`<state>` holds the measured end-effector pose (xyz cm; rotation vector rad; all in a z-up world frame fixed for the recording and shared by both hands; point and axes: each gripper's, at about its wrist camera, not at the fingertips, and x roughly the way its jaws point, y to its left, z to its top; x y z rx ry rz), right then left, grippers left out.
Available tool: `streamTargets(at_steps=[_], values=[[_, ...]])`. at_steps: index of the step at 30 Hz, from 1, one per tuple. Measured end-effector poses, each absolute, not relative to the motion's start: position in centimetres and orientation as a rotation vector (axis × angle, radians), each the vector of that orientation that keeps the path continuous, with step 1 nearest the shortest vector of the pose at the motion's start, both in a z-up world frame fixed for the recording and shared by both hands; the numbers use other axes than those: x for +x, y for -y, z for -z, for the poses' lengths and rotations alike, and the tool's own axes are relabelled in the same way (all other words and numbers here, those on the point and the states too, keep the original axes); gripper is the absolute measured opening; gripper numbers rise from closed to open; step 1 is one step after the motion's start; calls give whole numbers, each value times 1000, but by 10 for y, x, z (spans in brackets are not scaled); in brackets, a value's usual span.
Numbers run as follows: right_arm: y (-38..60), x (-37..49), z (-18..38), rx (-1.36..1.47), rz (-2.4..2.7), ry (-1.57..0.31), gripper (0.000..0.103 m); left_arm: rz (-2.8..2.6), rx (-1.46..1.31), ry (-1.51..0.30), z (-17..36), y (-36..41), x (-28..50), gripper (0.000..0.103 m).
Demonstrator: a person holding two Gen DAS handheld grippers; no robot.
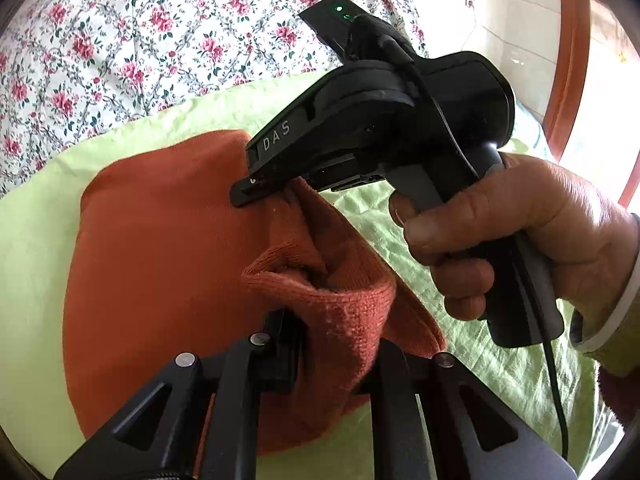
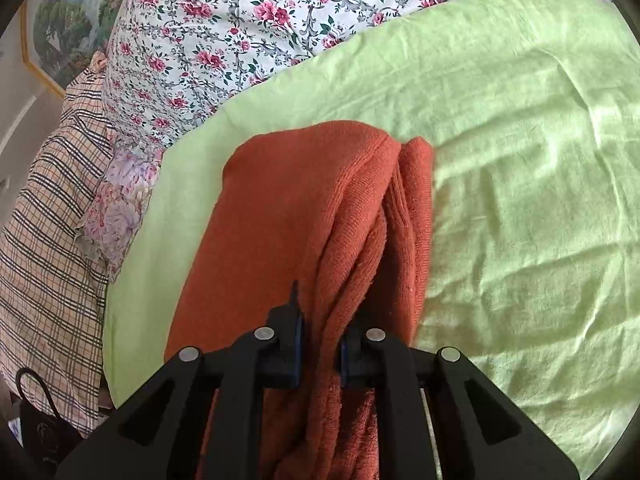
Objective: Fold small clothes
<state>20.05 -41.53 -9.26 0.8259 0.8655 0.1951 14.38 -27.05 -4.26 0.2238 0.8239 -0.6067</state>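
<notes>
An orange knit garment (image 1: 160, 260) lies partly folded on a light green sheet (image 1: 36, 248). At the bottom of the left wrist view, my left gripper (image 1: 336, 354) is shut on a bunched ribbed edge of it. A hand (image 1: 500, 232) holds my right gripper (image 1: 256, 189), whose tips pinch the garment's upper fold. In the right wrist view the right gripper (image 2: 320, 356) is shut on several gathered layers of the orange garment (image 2: 288, 208), which stretches away over the green sheet (image 2: 520, 160).
A floral quilt (image 1: 140, 40) (image 2: 240, 40) is heaped behind the sheet. In the right wrist view a plaid cloth (image 2: 52, 240) and a small flowered cloth (image 2: 120, 208) lie at the left, with a black object (image 2: 36, 420) at the lower left. A wooden frame (image 1: 568, 60) stands at the right.
</notes>
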Motion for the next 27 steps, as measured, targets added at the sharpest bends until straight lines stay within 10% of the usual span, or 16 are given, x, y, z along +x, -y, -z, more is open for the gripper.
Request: streamTargets(at_steps=[8, 11, 14, 27], values=[[420, 188, 103, 824, -110, -873, 20, 672, 204, -883, 35, 259, 142, 43], [424, 169, 92, 799, -30, -857, 36, 654, 167, -873, 22, 224, 131, 67], [425, 146, 79, 747, 110, -860, 72, 556, 119, -866, 14, 176, 132, 80], [409, 154, 97, 903, -80, -858, 83, 475, -271, -1119, 77, 85, 251, 83]])
